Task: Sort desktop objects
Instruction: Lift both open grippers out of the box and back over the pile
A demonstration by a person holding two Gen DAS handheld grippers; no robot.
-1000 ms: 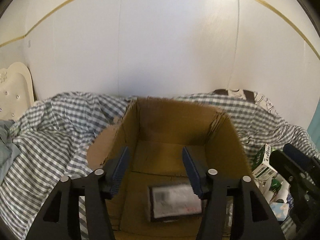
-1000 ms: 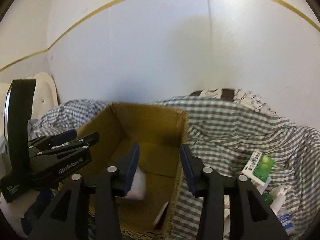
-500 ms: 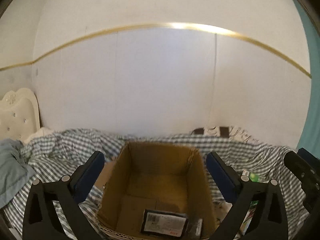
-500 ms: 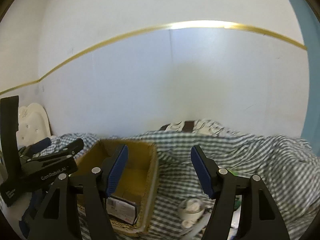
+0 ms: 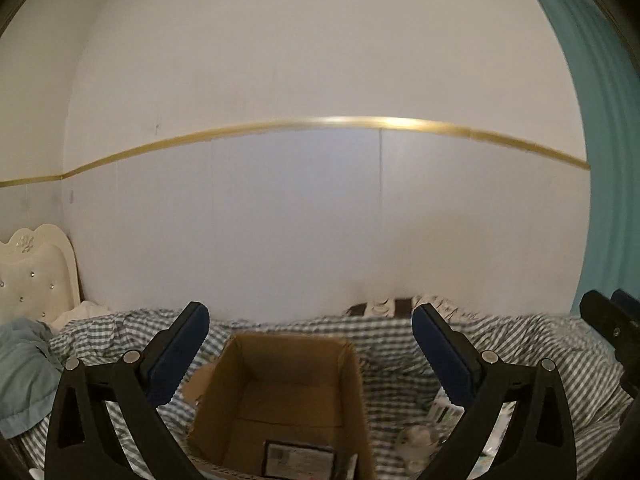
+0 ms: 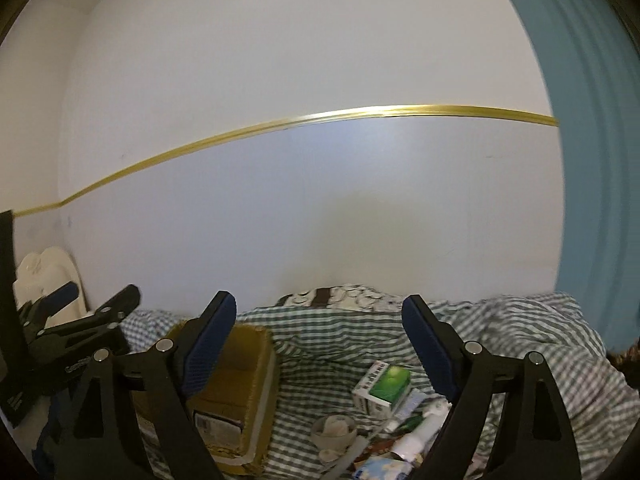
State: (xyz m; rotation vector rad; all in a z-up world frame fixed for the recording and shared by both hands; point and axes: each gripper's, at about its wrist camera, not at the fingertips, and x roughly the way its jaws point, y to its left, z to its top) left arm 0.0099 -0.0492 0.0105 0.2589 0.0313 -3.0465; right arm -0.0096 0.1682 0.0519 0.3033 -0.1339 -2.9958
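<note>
Left hand-held gripper (image 5: 310, 316): released; jaws spread wide, nothing between the blue pads; it occupies the lower part of the left wrist view, above the box.
Right hand-held gripper (image 6: 318, 312): jaws opening, no object between the pads; it occupies the lower centre of the right wrist view.
Cardboard box (image 5: 288, 384): open-topped, lower centre of the left wrist view; lower left of the right wrist view, partly behind the left finger.
Flat labelled packet (image 5: 298, 458): lies on the box floor at the near wall, bottom centre of the left wrist view; label text is blurred.
Green-and-white carton (image 6: 382, 394): lies tilted on the cloth, lower centre-right of the right wrist view, well apart from the box.
Small clear cup (image 6: 334, 432): stands just below and left of the carton; pale contents, kind not discernible.
White tube (image 6: 420, 436): lies slanted beside the cup, at the bottom of the frame among other small items.
Checked cloth (image 6: 340, 344): blue-and-white, rumpled, covers the surface under the box and loose items.
Wall (image 5: 320, 220): white, with a gold strip (image 5: 360, 123) across the middle.
Teal curtain (image 6: 592, 160): right edge of both views.
Cream headboard (image 5: 36, 268): left edge of the left wrist view.
</note>
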